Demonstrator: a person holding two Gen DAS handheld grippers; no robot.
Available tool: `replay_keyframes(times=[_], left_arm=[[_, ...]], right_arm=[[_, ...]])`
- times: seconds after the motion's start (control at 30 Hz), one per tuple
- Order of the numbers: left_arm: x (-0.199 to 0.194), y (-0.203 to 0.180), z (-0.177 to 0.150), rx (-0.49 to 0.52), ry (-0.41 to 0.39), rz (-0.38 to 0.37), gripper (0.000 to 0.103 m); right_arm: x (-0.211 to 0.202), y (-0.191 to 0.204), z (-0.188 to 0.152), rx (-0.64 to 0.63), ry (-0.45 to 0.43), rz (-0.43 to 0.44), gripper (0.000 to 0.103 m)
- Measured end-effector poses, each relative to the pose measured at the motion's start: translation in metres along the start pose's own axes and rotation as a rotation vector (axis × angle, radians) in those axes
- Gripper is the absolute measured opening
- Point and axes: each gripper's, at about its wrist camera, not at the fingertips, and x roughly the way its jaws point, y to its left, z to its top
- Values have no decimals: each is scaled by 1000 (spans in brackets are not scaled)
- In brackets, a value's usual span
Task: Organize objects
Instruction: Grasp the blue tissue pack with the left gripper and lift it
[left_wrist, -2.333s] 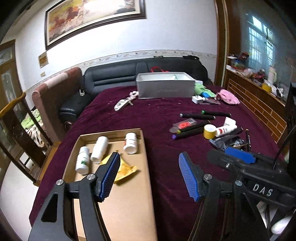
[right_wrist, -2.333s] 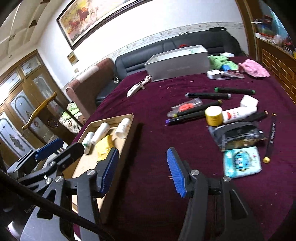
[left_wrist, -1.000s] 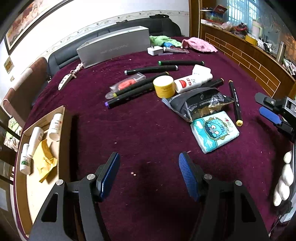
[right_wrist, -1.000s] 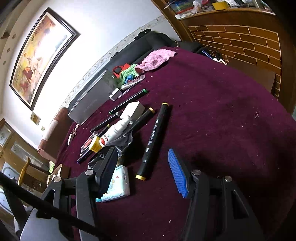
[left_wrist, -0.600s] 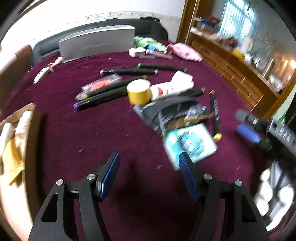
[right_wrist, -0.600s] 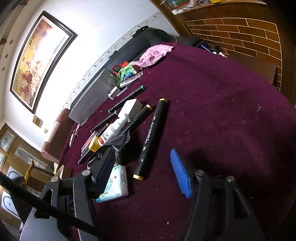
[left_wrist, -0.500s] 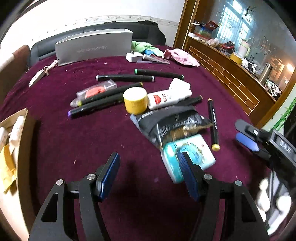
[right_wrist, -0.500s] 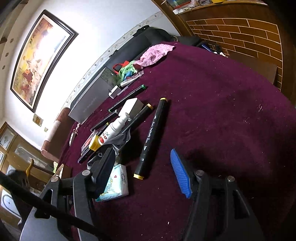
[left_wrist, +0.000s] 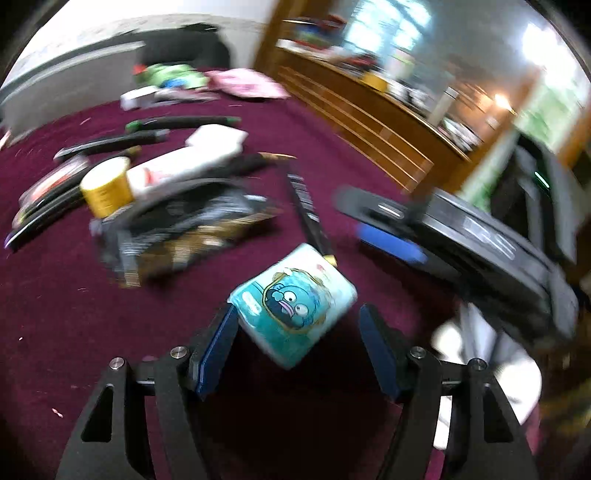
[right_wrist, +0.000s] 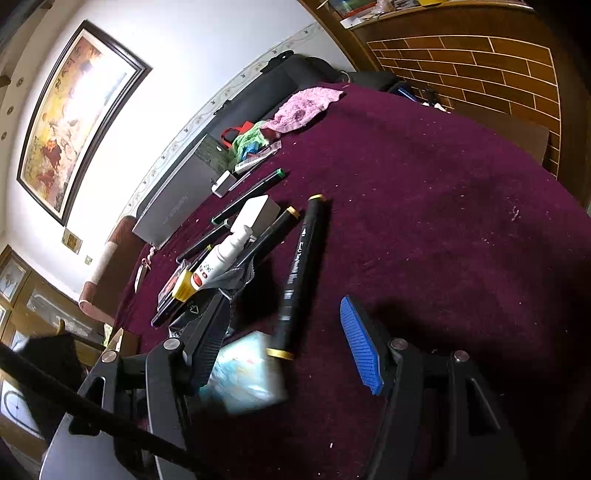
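Left hand-held gripper (left_wrist: 297, 343) opening, tissue pack (left_wrist: 293, 304) between its jaws, left pad touching.

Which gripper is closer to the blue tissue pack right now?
Left. The left gripper has the tissue pack between its opening jaws; the right gripper sits beside it, straddling a black marker.

Home living room: sofa (right_wrist: 295, 74), framed painting (right_wrist: 74, 114).

On the tablecloth (left_wrist: 92, 332), the tissue pack (left_wrist: 293, 308) lies apparently just before the marker (left_wrist: 308, 214), pouch (left_wrist: 177, 236) to its left.
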Motion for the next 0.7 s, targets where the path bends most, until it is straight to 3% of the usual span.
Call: replay_keyframes(times=[0.2,0.43,0.7], left_arm=[[-11,-24,7,147,-60,155,62],[13,-30,15,246,-37,193,62],[49,-47,10,365,50,219,62]], right_arm=[[-5,-12,3,61,-24,4,61],[-13,-26,6,131,-60,1,61],[-11,-34,9,169,-56,-2,61]])
